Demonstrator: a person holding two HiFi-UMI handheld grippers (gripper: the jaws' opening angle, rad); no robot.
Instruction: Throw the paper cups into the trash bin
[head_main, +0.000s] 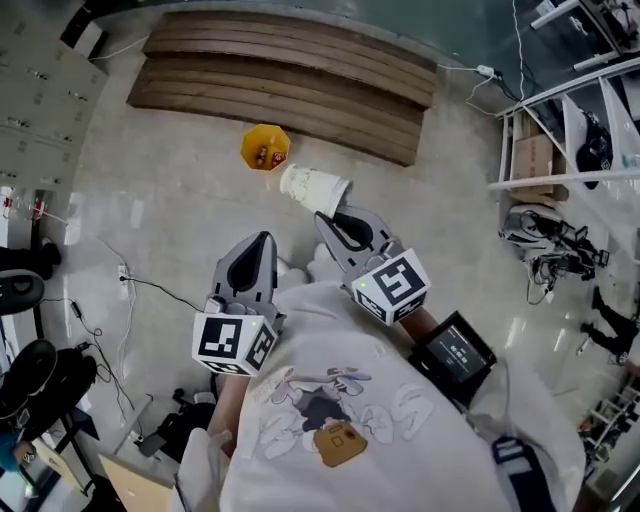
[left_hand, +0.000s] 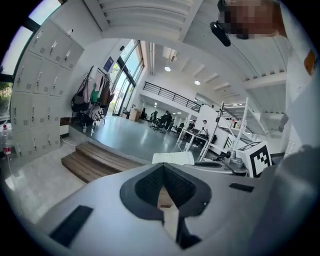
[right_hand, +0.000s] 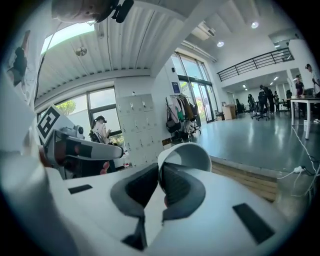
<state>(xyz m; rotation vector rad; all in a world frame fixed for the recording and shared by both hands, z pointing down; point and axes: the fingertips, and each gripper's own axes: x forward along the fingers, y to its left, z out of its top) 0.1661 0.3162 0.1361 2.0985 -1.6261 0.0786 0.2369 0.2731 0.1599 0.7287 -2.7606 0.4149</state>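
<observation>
- Closest in is the person's white T-shirt (head_main: 350, 420), with both arms reaching out ahead.
- Pale, glossy floor (head_main: 170, 200) runs under everything, with cables trailing along its left side.
- Curved wooden steps (head_main: 290, 70) lie beyond, grey lockers (head_main: 40, 90) line the left edge, and a metal rack (head_main: 570, 130) stands at the right.
- Right claw (head_main: 330, 215) is almost closed, one jaw inside and one outside the wall of a white paper cup (head_main: 313, 188), pinching it at the rim. The cup is held in the air, tipped on its side.
- Left claw (head_main: 265, 238) hangs beside it, jaws together on nothing.
- Yellow trash bin (head_main: 265, 147) sits on the floor near the steps, apparently with something already inside. Its mouth looks small, so I'd carry the cup right over the middle and lower it before letting go. A light cup dropped from high up could clip the rim and roll away.
</observation>
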